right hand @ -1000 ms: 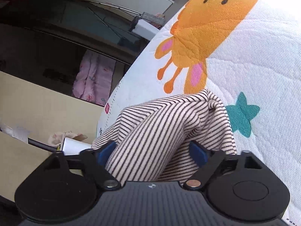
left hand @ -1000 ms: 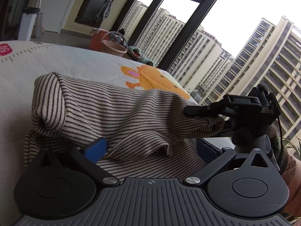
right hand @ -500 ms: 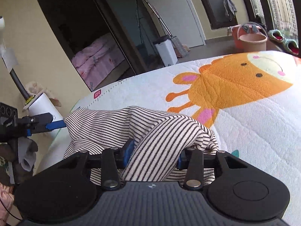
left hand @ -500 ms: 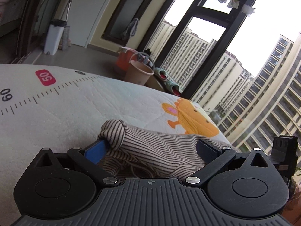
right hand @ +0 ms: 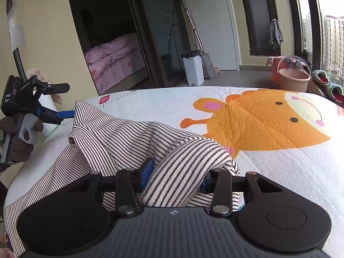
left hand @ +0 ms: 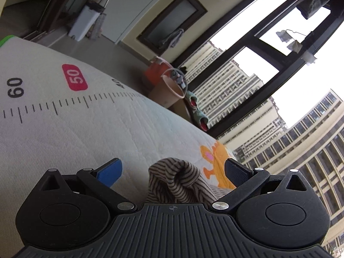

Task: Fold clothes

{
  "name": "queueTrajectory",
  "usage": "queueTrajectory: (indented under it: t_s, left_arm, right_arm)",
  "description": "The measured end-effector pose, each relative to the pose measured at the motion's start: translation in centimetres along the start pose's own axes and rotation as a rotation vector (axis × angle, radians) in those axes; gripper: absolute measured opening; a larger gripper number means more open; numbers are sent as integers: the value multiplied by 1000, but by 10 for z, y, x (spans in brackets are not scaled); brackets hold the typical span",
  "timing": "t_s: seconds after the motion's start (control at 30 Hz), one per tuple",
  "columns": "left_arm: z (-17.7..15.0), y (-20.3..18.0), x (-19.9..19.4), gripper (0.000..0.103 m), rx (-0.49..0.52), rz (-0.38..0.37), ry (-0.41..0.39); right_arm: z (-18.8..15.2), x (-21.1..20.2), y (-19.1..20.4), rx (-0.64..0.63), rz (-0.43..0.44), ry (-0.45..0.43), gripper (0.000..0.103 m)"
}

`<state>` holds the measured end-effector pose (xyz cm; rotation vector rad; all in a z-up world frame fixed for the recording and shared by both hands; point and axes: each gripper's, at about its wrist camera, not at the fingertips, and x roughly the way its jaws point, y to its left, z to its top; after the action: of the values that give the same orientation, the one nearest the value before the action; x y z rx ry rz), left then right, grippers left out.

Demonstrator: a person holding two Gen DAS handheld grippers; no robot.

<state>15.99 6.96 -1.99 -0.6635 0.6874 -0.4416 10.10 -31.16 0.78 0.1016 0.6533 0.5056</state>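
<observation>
A brown-and-white striped garment (right hand: 120,133) lies rumpled on a white quilted mat (right hand: 279,172) printed with an orange giraffe. My right gripper (right hand: 177,169) is shut on a thick fold of the garment at its near right side. In the left wrist view a bunched corner of the garment (left hand: 178,178) sits low between the spread fingers of my left gripper (left hand: 172,161), which is open and does not touch it. From the right wrist view, the left gripper (right hand: 64,101) hangs open just past the garment's far left corner, held by a gloved hand (right hand: 19,142).
The mat (left hand: 86,129) carries ruler marks, 50 and 60, along its far edge. Beyond it on the floor stand a pink bucket (right hand: 293,79), green slippers (right hand: 329,83) and a white bin (right hand: 192,68). A doorway shows a pink bed (right hand: 114,58).
My left gripper has let go of the striped cloth and drawn back, fingers spread. My right gripper has closed from wide apart onto a fold of the garment.
</observation>
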Motion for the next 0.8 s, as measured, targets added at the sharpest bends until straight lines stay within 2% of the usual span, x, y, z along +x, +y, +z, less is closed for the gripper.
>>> queueTrajectory:
  t_s: [0.1,0.13,0.17,0.2,0.23,0.4,0.57,0.63,0.67,0.8]
  left_arm:
    - [-1,-4,19,101,-9,25,27]
    - [-4,-6,21,96,6,41,30]
    - [-8,-12,26,54,29,58,47]
    - [-10,-17,26,46,53,94,45]
    - [-12,-21,27,44,76,129,43]
    - [-35,-47,-6,38,213,130,7]
    - [-63,-58,-23,39,261,135,71]
    - [-72,-56,-18,40,269,153,99]
    - [-75,-54,-17,46,269,155,102]
    - [-84,-51,-10,51,276,159,110]
  right_arm:
    - [-5,0,-2,9,10,-7,40]
    - [-5,0,-2,11,11,-7,41]
    - [-6,0,-2,11,11,-8,41]
    - [-6,-1,-1,12,10,-8,41]
    - [-7,-1,-1,11,8,-10,41]
    - [-10,-4,-6,41,25,-24,41]
    - [-10,-11,-21,182,73,1,43]
    - [-10,-15,-28,243,93,12,47]
    - [-10,-18,-31,268,95,15,49]
    - [-9,-41,-33,222,-9,-38,67]
